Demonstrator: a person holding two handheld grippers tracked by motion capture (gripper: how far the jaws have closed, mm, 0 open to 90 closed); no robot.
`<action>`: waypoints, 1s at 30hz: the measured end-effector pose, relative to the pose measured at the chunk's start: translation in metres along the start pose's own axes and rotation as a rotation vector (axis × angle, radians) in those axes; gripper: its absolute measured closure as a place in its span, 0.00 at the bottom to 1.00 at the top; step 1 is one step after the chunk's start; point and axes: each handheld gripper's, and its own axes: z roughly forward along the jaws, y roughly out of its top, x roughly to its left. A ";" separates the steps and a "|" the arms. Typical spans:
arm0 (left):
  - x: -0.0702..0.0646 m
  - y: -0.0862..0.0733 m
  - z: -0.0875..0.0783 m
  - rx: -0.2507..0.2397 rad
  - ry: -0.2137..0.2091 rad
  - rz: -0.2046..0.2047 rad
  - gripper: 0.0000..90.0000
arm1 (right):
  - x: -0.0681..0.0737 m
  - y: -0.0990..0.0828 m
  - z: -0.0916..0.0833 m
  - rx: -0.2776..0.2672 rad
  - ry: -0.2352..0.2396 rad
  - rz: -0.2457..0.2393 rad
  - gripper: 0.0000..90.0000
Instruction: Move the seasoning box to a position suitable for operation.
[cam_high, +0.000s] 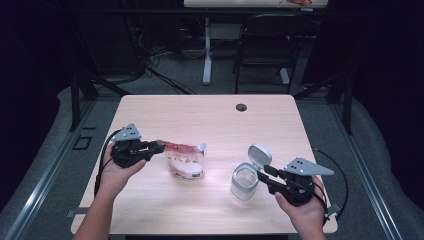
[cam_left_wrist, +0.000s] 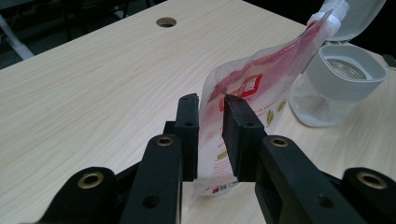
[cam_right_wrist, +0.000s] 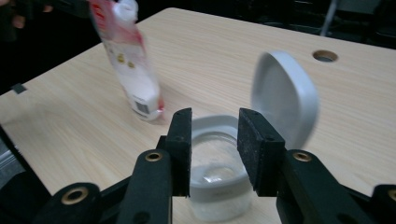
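R gripper (cam_high: 266, 172) nearest, at approx 5 o'clock on the table (cam_high: 210, 112): jaws standing apart, released, nothing between the pads. In the right gripper view they are framing the jar (cam_right_wrist: 215, 173) from above without touching it. Jar is sitting at approx 5 o'clock, just beyond the R gripper tip, clear body, little or nothing visible inside. Its hinged lid (cam_high: 259, 155) is flipped up at the far side, so the mouth is open.

L gripper (cam_high: 156, 146) at approx 8 o'clock, lying roughly level: jaws pinching the bottom edge of the pouch (cam_high: 184, 159), film squeezed between the pads in the left gripper view; grasping the pouch. Pouch is red/white, w/ a white spout (cam_left_wrist: 332, 18) at the end pointing toward the jar. It is leaning, lower corner appearing to rest on the table near centre, well apart from the jar.

Step in hand, judged: lid-opening looks done; pouch is being taken up for a pour into the jar.

Next move calls for: carrying the pouch toward 4 o'clock, spout over the jar mouth, then tipping it spout-down. Cannot tell if the spout is capped; if so, R gripper needs to deal w/ it first. R gripper probably steadying the jar.
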 end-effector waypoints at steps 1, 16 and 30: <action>0.000 0.000 0.000 -0.002 0.001 0.000 0.85 | 0.002 0.003 0.002 -0.004 0.010 -0.007 0.75; 0.002 -0.002 0.000 -0.017 -0.010 -0.016 0.86 | 0.020 0.033 0.059 0.027 0.097 -0.077 0.82; 0.003 -0.002 0.000 -0.018 -0.017 -0.023 0.86 | 0.041 0.053 0.109 0.060 0.184 -0.148 0.78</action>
